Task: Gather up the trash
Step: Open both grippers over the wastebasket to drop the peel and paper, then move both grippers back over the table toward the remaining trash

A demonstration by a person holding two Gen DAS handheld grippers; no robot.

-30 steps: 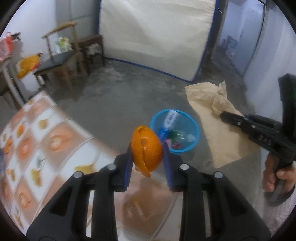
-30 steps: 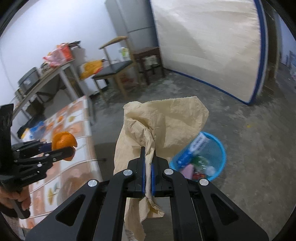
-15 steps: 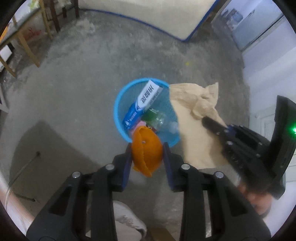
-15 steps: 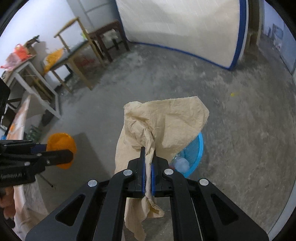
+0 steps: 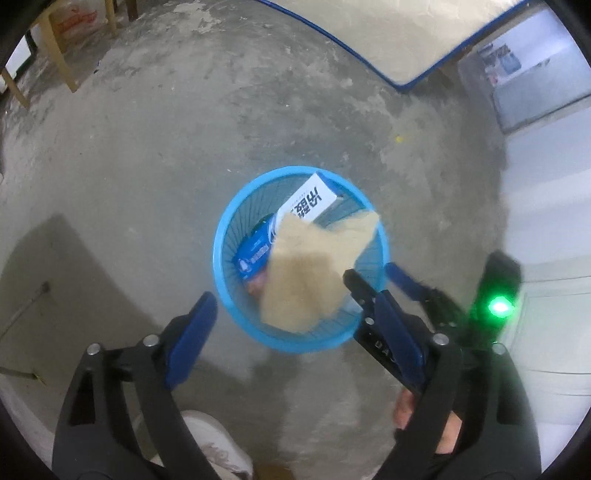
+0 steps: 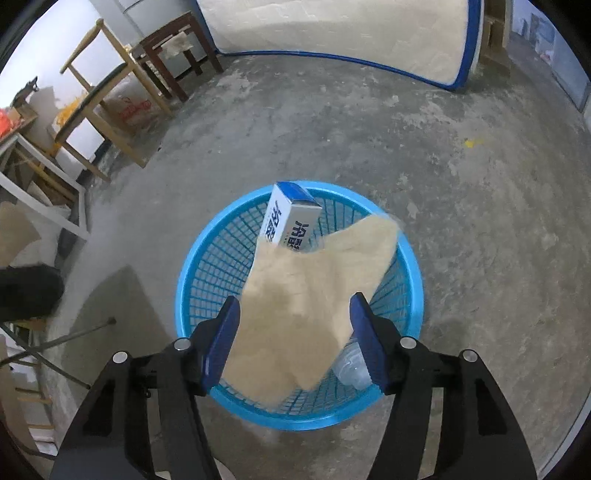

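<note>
A round blue mesh basket [image 5: 221, 266] [image 6: 184, 280] stands on the concrete floor right below both grippers. It holds a white and blue box [image 5: 314, 201] [image 6: 291, 218] and a clear plastic bottle [image 6: 351, 363]. A crumpled beige paper [image 5: 303, 280] [image 6: 306, 302] hangs blurred and loose over the basket's mouth. It sits between the pads of my right gripper [image 6: 295, 336] [image 5: 373, 275], whose jaws are opening and do not press on it. My left gripper [image 5: 293, 306] is opening wide too, with nothing in it. No orange peel is in sight.
Wooden chairs [image 6: 110, 92] and a metal table frame [image 6: 48, 206] stand at the far left. A mattress [image 6: 332, 29] leans on the back wall. A person's shoe [image 5: 214, 446] and a hand [image 5: 424, 424] sit at the bottom edge of the left wrist view.
Both grippers dropped over the basket and tipped downward. The left one let go of the orange peel, which is gone from view. The right one released the beige paper.
</note>
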